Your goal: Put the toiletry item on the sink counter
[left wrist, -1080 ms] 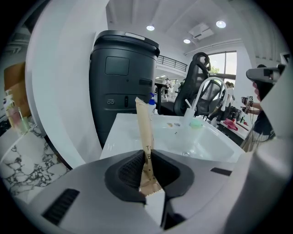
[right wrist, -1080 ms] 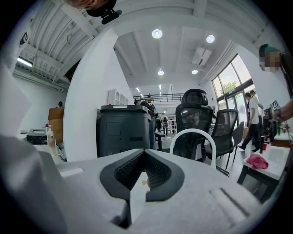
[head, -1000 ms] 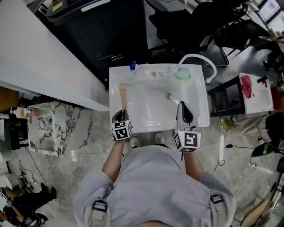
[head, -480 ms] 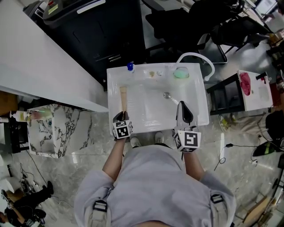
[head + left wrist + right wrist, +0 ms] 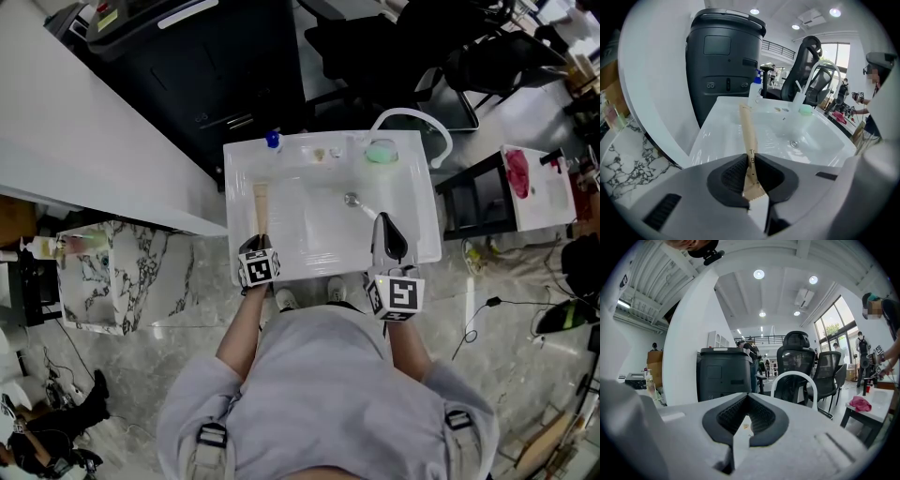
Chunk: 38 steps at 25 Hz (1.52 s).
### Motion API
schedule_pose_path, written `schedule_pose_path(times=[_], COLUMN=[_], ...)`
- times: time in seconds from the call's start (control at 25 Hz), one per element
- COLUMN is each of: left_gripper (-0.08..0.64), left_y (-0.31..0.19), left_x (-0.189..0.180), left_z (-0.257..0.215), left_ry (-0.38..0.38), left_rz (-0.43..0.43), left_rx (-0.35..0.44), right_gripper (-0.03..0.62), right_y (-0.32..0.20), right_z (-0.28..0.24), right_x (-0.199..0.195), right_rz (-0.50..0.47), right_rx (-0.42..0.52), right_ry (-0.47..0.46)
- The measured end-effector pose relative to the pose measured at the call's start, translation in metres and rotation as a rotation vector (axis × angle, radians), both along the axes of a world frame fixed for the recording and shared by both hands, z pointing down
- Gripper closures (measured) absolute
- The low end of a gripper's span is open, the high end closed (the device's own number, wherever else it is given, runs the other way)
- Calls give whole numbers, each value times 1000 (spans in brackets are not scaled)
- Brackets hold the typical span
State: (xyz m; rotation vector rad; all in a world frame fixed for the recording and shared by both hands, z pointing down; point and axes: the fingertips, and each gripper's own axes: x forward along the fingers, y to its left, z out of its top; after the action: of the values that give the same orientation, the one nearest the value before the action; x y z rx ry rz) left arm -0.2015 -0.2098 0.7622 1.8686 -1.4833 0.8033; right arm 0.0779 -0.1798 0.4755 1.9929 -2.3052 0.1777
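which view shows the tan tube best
The left gripper view: the tan tube runs up the centre, its crimped end clamped between the jaws of the left gripper, print on it visible. The head view shows only a tan strip ahead of that gripper, over the left side of the sink. The right gripper view doesn't show it.

Top: grey sweatshirt [image 5: 328,375], loose, with long sleeves.
Straps: 2 grey shoulder straps [image 5: 211,450], each with a black buckle [image 5: 212,435].
Shoes: 2 pale toes [image 5: 285,300] show below the hem.
Left gripper [image 5: 260,239]: smooth grey shell, black ribbed pads [image 5: 729,176], white cube [image 5: 258,270] with black square markers.
Right gripper [image 5: 382,221]: dark from above, the same grey shell and black ribbed pads close up, and a white marker cube of its own.
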Motion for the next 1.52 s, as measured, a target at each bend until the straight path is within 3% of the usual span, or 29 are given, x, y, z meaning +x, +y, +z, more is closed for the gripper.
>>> schedule_pose_path(times=[0.52, 0.84, 1.12, 1.28, 1.52], left_gripper=[514, 456, 458, 512, 540], left_y=[4, 7, 7, 2, 1], left_x=[9, 11, 8, 4, -1], left_z=[5, 2, -18, -38, -61], left_ry=[28, 18, 44, 50, 46], left_rz=[7, 27, 1, -25, -44], left_rx=[-68, -59, -2, 60, 128], right_gripper=[591, 590, 590, 589, 590], right_y=[4, 7, 8, 7, 4], right_z=[-1, -1, -1, -1, -3], right_x=[4, 5, 2, 0, -7], right_rz=[2, 3, -6, -20, -49], right_rx=[-4, -2, 1, 3, 8], right_ry=[3, -1, -4, -5, -12])
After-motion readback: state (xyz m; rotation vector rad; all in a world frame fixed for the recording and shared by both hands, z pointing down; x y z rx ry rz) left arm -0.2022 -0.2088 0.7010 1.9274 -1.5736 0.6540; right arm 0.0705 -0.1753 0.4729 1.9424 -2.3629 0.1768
